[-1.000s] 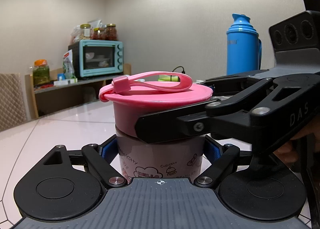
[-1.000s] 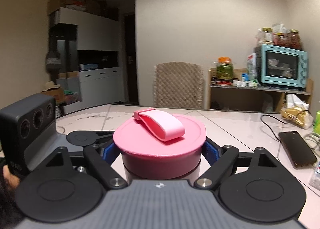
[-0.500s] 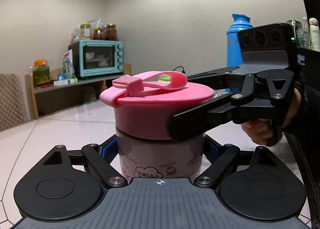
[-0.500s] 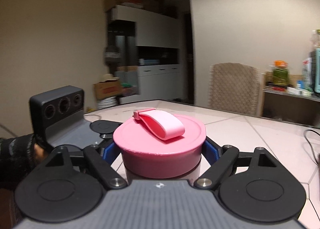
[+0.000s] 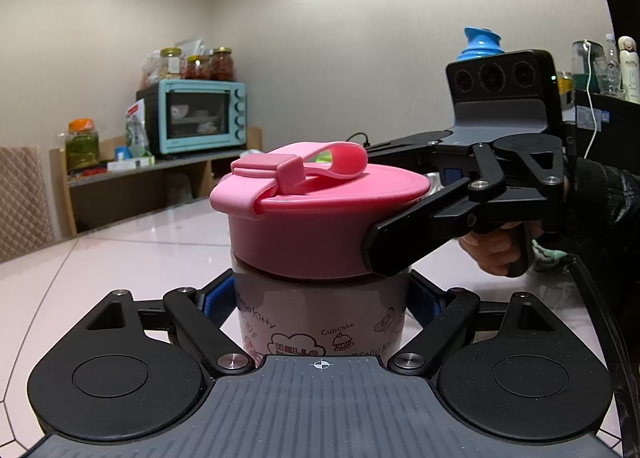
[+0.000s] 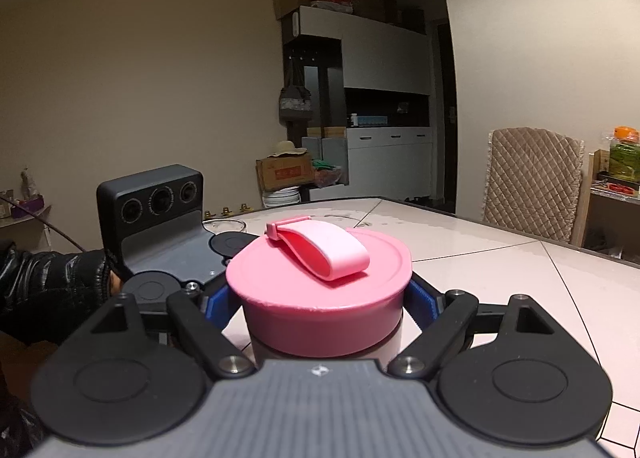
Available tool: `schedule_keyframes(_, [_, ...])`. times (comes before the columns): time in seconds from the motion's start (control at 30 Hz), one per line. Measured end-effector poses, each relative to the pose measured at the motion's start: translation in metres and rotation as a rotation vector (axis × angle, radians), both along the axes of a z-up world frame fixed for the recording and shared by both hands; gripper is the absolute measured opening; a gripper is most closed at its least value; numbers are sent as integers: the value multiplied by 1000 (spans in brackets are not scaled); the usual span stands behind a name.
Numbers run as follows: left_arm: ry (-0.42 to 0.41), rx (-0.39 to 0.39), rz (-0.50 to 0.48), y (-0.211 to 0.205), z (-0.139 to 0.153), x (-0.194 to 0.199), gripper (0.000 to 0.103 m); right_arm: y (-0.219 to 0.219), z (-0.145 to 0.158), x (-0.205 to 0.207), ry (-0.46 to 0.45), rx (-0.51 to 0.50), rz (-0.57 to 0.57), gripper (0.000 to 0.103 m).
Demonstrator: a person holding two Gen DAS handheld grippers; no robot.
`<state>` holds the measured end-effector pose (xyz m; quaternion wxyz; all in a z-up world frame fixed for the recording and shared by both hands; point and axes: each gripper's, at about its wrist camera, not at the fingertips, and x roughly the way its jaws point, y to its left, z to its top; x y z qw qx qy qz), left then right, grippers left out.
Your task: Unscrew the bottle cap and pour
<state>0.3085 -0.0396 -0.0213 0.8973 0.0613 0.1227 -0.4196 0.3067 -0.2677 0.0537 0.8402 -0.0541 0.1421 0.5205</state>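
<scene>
Swinging round the bottle [image 5: 320,322] since a second ago, the right hand-held gripper [image 6: 320,298] stays clamped on its pink cap [image 6: 320,290] while the left hand-held gripper [image 5: 320,310] pinches the body upright on the surface [image 5: 120,258]; a loose lower grip could let the bottle spin.

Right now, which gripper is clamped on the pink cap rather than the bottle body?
The right gripper: its fingers close on the pink cap. The left gripper grips lower, on the printed bottle.
</scene>
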Motion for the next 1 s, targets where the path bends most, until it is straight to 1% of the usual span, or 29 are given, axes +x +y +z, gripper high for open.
schedule_keyframes(0.07, [0, 0, 0, 0, 0, 0, 90, 3, 0, -6, -4, -23, -39, 95])
schedule_keyframes(0.1, [0, 0, 0, 0, 0, 0, 90, 9, 3, -14, -10, -54, -85, 95])
schedule_keyframes(0.17, [-1, 1, 1, 0, 0, -1, 90, 14, 5, -23, -5, -66, -159, 95])
schedule_keyframes(0.2, [-1, 1, 1, 0, 0, -1, 90, 16, 6, -25, -2, -62, -177, 95])
schedule_keyframes(0.27, [-1, 1, 1, 0, 0, -1, 90, 18, 9, -38, 11, -19, -252, 96])
schedule_keyframes(0.4, [-2, 1, 1, 0, 0, -1, 90, 22, 13, -56, 16, 7, -354, 102])
schedule_keyframes(0.43, [-2, 2, 1, 0, 0, -1, 90, 25, 13, -62, 17, 4, -401, 102])
schedule_keyframes(0.5, [-2, 1, 1, 0, -1, -1, 90, 30, 12, -70, 6, 6, -449, 103])
schedule_keyframes(0.53, [-2, 1, 1, 1, -1, -1, 90, 35, 12, -75, -6, 6, -500, 103])
schedule_keyframes(0.57, [-2, 1, 1, 1, -1, -1, 90, 36, 11, -77, -9, 5, -518, 103])
schedule_keyframes(0.67, [-2, 1, 1, 2, -1, 0, 90, 46, 7, -86, -1, 39, -605, 103])
schedule_keyframes(0.87, [-2, 1, 0, 2, -1, 0, 90, 61, -3, -85, 6, 33, -679, 103])
schedule_keyframes(1.0, [-2, 1, 0, 1, -1, 0, 90, 71, -3, -82, -16, 14, -716, 102])
